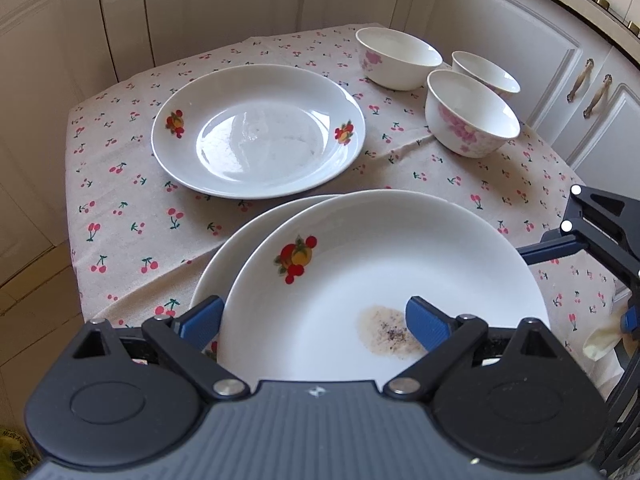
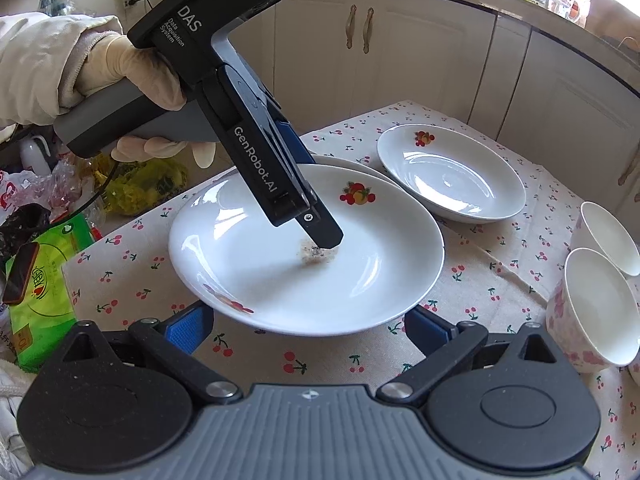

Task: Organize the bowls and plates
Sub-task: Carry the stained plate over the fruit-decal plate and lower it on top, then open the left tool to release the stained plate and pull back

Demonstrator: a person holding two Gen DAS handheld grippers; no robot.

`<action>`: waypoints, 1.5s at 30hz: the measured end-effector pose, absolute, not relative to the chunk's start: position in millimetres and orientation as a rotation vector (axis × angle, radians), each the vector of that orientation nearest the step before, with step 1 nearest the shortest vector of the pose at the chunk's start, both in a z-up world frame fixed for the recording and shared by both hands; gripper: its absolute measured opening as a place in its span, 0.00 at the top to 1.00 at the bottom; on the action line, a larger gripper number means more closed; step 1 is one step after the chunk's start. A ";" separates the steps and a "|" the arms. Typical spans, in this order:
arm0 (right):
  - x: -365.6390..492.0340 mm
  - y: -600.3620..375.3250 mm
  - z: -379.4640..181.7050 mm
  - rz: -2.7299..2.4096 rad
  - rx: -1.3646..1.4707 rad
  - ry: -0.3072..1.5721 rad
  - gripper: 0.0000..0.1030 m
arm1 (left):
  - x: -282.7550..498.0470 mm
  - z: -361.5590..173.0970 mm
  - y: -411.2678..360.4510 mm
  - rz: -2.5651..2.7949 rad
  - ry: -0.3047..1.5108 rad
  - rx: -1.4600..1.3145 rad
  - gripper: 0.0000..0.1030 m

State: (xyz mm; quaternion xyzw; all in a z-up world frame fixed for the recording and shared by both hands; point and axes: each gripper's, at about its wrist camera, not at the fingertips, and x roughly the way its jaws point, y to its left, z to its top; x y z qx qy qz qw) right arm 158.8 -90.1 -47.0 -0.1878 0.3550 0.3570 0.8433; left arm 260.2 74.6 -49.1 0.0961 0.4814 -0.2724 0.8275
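Observation:
A white plate with a fruit print and a brown stain (image 1: 380,280) lies on top of a second white plate (image 1: 224,264). My left gripper (image 1: 316,320) straddles the stained plate's near rim, one finger under it, one above, wide apart. In the right wrist view the same plate (image 2: 260,272) shows with the left gripper (image 2: 320,232) reaching into it. My right gripper (image 2: 308,328) is open at the plate's rim, fingers either side. A third plate (image 1: 256,132) lies further back. Three white bowls with pink flowers (image 1: 472,116) stand at the far right.
The table has a cherry-print cloth (image 1: 128,208) and stands among white cabinets (image 1: 520,40). Bags and a green packet (image 2: 44,272) sit at the table's left in the right wrist view. The right gripper's frame (image 1: 596,224) shows at the right edge.

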 end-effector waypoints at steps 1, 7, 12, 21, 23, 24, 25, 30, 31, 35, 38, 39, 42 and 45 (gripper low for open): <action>158.4 -90.1 -46.7 0.752 -0.396 0.749 0.00 | 259.6 -48.3 75.0 -0.580 1.020 0.206 0.07; 158.1 -88.2 -46.9 0.740 -0.397 0.751 0.00 | 256.8 -44.6 77.6 -0.567 1.000 0.192 0.07; 155.8 -85.5 -48.0 0.716 -0.409 0.741 0.00 | 252.6 -40.7 82.1 -0.562 0.962 0.164 0.06; 151.7 -84.9 -42.8 0.694 -0.410 0.725 0.00 | 243.5 -37.1 89.3 -0.559 0.919 0.119 0.06; 150.6 -87.3 -40.2 0.679 -0.405 0.720 0.00 | 239.1 -33.4 92.1 -0.563 0.891 0.100 0.05; 150.6 -88.9 -38.6 0.668 -0.402 0.715 0.00 | 236.6 -31.2 93.3 -0.562 0.875 0.088 0.05; 149.9 -90.5 -37.1 0.659 -0.396 0.710 0.00 | 234.2 -29.6 94.2 -0.561 0.862 0.079 0.05; 145.4 -99.1 -27.3 0.623 -0.365 0.674 0.00 | 220.1 -19.1 96.7 -0.561 0.801 0.051 0.05; 144.5 -101.7 -24.7 0.621 -0.357 0.664 0.00 | 217.4 -16.8 96.6 -0.557 0.789 0.056 0.05; 145.1 -111.9 -15.8 0.607 -0.352 0.636 0.00 | 208.2 -5.5 94.5 -0.534 0.746 0.093 0.05; 148.7 -121.6 -10.0 0.597 -0.351 0.621 0.00 | 206.6 3.5 93.8 -0.524 0.728 0.105 0.04; 150.1 -124.6 -8.2 0.595 -0.352 0.615 0.00 | 206.8 6.2 93.9 -0.520 0.722 0.106 0.04; 156.0 -132.6 -3.1 0.586 -0.364 0.599 0.00 | 210.7 12.8 92.9 -0.504 0.715 0.100 0.04; 163.5 -139.1 1.4 0.582 -0.377 0.583 0.00 | 218.9 17.8 90.8 -0.489 0.717 0.098 0.04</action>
